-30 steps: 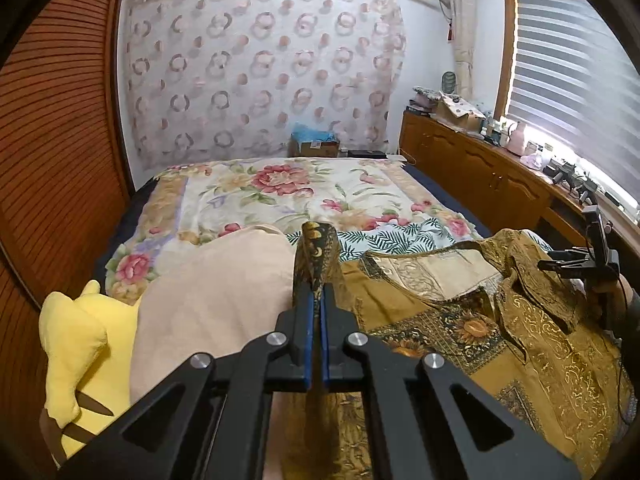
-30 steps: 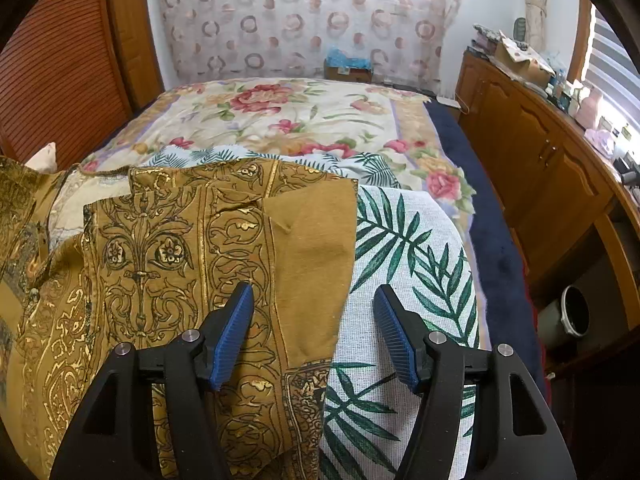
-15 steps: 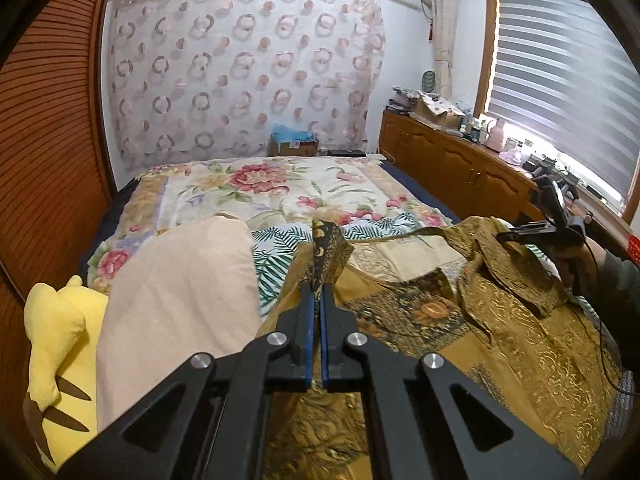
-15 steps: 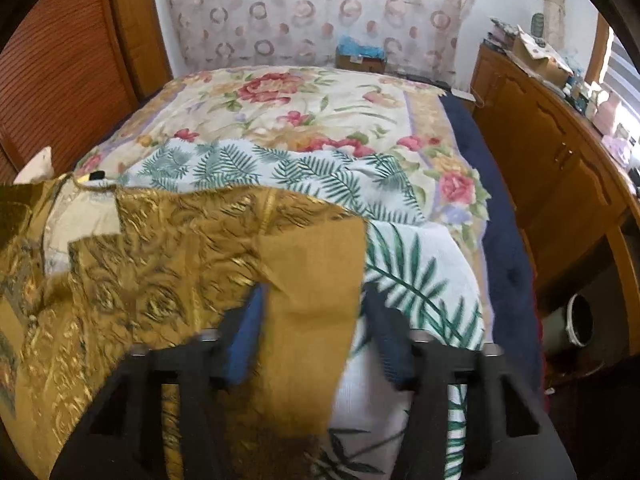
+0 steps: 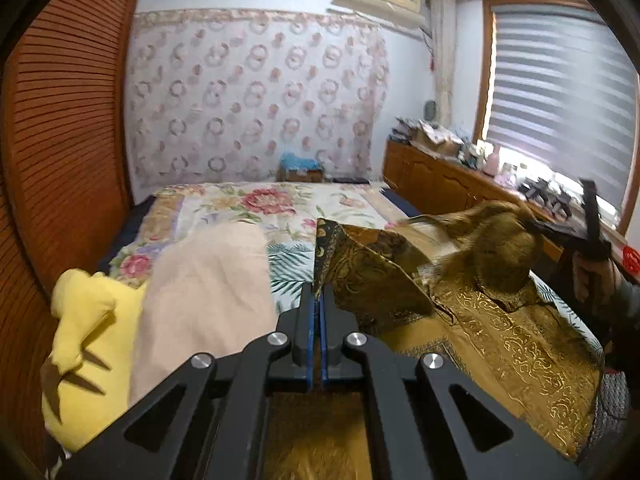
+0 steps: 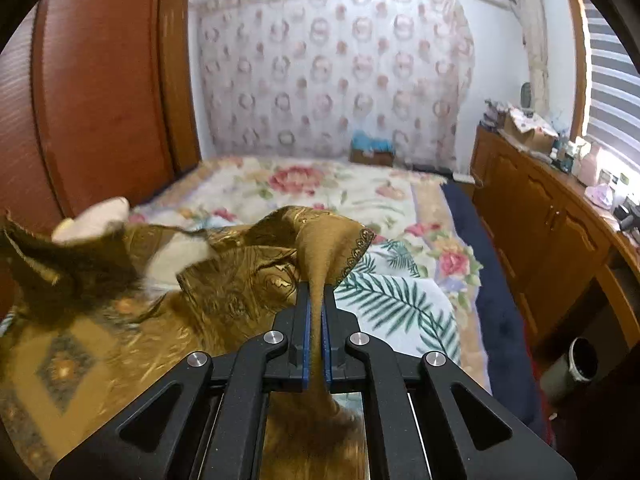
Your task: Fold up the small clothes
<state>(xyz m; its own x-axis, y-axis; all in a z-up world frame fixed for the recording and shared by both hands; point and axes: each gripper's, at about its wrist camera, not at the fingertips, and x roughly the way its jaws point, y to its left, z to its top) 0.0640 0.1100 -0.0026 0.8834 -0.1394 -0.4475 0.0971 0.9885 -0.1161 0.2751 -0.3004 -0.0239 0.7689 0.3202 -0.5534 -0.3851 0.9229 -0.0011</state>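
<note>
**Garment raised at two edges above the bed**

A gold-patterned garment (image 5: 492, 344) is held at two points. The left gripper (image 5: 319, 312) is clamped on a dark-bordered edge, its fingers (image 5: 306, 320) pressed together with cloth between them; the right gripper (image 6: 316, 312) is likewise closed on a pinch of plain mustard fabric that rises between its fingers (image 6: 303, 328). The two grips are kept well apart — probably so that the cloth is stretched and a clean fold line can be formed. The held edges are lifted, while the lower part of the garment is draped on the bed (image 6: 360, 196), over its leaf-print cover.

The raised cloth is blurred in both views, so which part of the garment each gripper holds cannot be told for certain. Just to the left a beige pillow (image 5: 208, 292) and a yellow plush toy (image 5: 88, 344) are seen — a landing spot clear of both would be wanted.
</note>
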